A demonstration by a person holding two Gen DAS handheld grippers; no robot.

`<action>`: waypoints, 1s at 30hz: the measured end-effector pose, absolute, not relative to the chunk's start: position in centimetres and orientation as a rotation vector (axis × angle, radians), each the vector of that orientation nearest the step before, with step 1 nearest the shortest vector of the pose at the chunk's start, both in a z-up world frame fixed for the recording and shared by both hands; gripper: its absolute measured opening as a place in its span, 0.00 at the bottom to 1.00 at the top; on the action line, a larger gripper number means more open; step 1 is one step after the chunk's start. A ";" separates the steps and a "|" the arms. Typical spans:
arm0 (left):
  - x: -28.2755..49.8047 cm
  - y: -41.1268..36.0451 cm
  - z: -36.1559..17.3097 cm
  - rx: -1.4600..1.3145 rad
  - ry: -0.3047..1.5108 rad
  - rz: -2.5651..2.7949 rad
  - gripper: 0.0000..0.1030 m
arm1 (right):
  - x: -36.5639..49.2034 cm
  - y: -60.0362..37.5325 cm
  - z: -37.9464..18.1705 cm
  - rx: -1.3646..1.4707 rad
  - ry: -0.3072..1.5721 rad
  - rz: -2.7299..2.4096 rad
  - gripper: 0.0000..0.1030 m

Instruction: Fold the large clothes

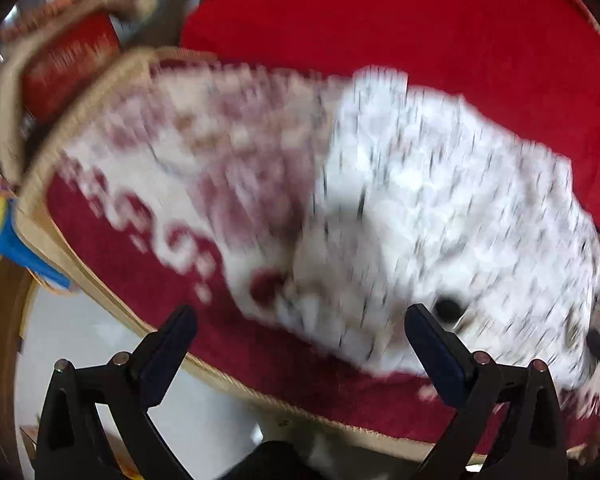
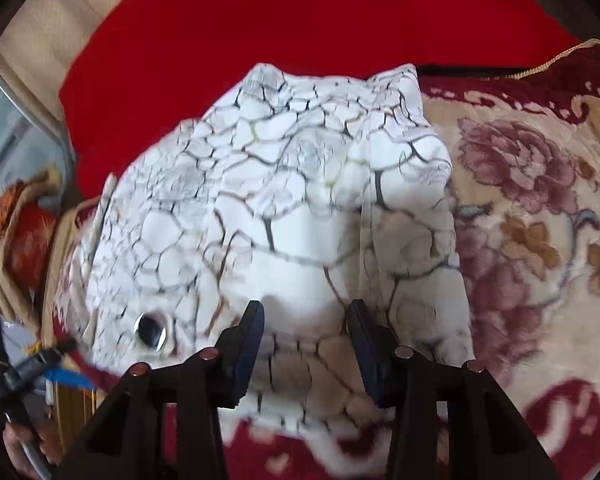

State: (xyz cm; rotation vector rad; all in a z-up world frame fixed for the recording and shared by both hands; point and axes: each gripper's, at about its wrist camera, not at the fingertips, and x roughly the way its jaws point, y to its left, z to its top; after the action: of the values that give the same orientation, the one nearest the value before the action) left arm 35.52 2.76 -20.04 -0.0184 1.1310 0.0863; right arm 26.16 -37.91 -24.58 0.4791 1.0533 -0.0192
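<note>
- Left wrist view, heavily motion-blurred: the left gripper (image 1: 300, 322) hangs with its two dark fingers spread wide and nothing between them, just above the front edge of a red and cream floral blanket (image 1: 148, 184) that covers the seat
- To its right in that view, the garment (image 1: 440, 208), white with a black crackle print, lies in a loose mound on the blanket; a dark round button (image 1: 449, 309) shows near the right finger, and a plain red backrest (image 1: 400, 20) rises behind
- Right wrist view, sharper: the right gripper (image 2: 306, 312) is also released, its fingers partly apart and empty, poised close over the near hem of the same garment (image 2: 284, 208)
- At the left edge of this view the button (image 2: 151, 330) glints, and the other gripper's dark tip is just visible beyond it
- At the right, bare blanket (image 2: 540, 208) with rose motifs stretches away
- Judgement: the step in hand looks like taking hold of the near edge with both tools; it would go best if each pinched a single layer at well-separated points, clear of the button, so the cloth can be lifted and spread flat before any fold
</note>
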 end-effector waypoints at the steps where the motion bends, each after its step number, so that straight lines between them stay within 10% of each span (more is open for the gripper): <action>1: 36.2 2.3 -18.5 -0.012 1.103 0.095 1.00 | 26.1 -38.3 -23.7 0.500 1.064 -0.019 0.46; 9: 44.6 -4.9 -16.6 0.138 0.933 -0.005 1.00 | 31.7 -39.9 -17.3 0.515 0.853 -0.014 0.41; 21: 52.1 -10.6 -28.6 0.243 1.152 -0.034 1.00 | 43.3 -37.1 -24.3 0.524 0.943 -0.009 0.38; 30: 49.5 -8.5 -26.0 0.195 1.052 -0.055 1.00 | 40.8 -37.1 -23.4 0.550 0.919 0.026 0.38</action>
State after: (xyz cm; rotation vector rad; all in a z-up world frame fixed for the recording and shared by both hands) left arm 49.50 -8.47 -25.99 0.1949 1.0523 -0.0547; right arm 40.84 -37.09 -23.40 0.5499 0.9192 0.0259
